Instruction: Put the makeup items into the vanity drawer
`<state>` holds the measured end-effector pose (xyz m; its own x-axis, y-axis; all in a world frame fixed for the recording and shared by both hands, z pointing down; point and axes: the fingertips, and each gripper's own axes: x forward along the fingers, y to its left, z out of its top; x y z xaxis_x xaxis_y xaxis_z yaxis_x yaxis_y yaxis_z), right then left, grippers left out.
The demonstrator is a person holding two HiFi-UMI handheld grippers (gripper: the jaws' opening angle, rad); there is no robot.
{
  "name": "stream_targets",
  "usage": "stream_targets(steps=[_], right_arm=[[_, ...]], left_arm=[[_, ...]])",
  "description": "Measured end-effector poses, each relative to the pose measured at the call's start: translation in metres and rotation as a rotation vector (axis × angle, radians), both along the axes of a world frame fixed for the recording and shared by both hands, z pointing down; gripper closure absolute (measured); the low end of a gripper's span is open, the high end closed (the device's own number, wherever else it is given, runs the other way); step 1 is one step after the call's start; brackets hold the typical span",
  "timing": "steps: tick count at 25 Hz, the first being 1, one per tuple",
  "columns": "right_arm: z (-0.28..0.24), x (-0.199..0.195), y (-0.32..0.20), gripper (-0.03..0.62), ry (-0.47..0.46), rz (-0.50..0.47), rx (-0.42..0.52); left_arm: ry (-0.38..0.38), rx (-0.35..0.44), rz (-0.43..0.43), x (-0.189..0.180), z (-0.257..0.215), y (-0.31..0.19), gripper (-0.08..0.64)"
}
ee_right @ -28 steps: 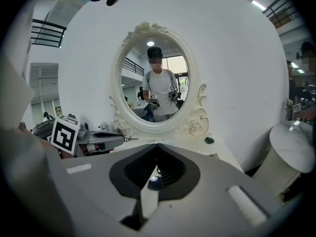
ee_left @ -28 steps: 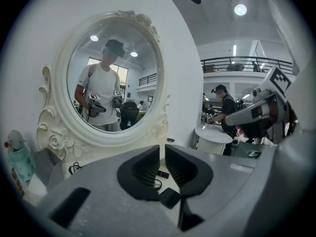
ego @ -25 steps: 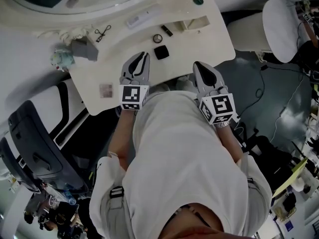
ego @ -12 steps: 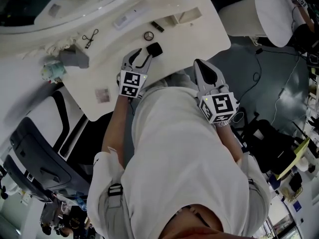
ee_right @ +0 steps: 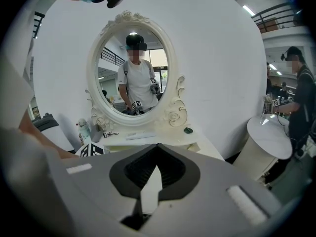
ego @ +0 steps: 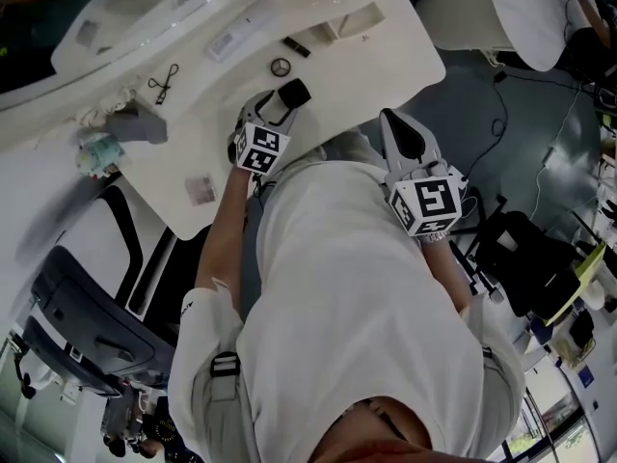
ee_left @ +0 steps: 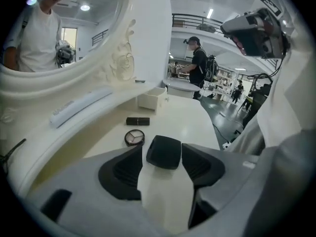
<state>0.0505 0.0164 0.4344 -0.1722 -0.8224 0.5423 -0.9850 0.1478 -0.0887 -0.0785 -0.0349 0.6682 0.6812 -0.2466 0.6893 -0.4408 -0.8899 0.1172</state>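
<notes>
The left gripper (ego: 281, 102) is held low over the white vanity top (ego: 386, 66), tilted forward and down, with the forearm reaching in from the table's near edge. Its jaws have just been opening and are spread wide; a black square compact (ee_left: 164, 152) lies on the top between the tips. The pads are not seen to press on it, though the gaps at either side are narrow. Just beyond the compact a round eyeshadow palette (ee_left: 134, 138) is seen, and past that a black lipstick tube (ee_left: 138, 121), both apart from the gripper. Further back stands what seems to be a small open drawer (ee_left: 152, 98), though its inside cannot be made out.

The right gripper (ego: 388, 119) is carried beside the person's body, off the near edge of the vanity top, pointing forward and down toward the oval mirror (ee_right: 131, 68). Its jaws are closed together with nothing between them.
</notes>
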Motion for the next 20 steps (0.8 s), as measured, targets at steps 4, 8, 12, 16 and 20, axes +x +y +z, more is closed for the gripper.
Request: stream_targets(steps=[4, 8, 12, 16, 20], right_arm=[[0.001, 0.004, -0.001, 0.584, 0.001, 0.024, -0.009], [0.002, 0.009, -0.001, 0.584, 0.006, 0.051, -0.013], [0.002, 0.009, -0.002, 0.584, 0.008, 0.063, -0.013], [0.001, 0.008, -0.004, 0.584, 0.009, 0.069, -0.011], [0.000, 0.006, -0.006, 0.584, 0.015, 0.064, -0.007]], left_arm=[[-0.048, -0.011, 0.085, 0.006, 0.018, 0.003, 0.278], [-0.096, -0.007, 0.129, 0.008, 0.034, -0.001, 0.246], [-0.126, -0.029, 0.165, 0.009, 0.045, 0.001, 0.229], [-0.143, -0.033, 0.179, 0.012, 0.052, 0.002, 0.229], [-0.156, -0.010, 0.181, 0.014, 0.056, 0.003, 0.262]])
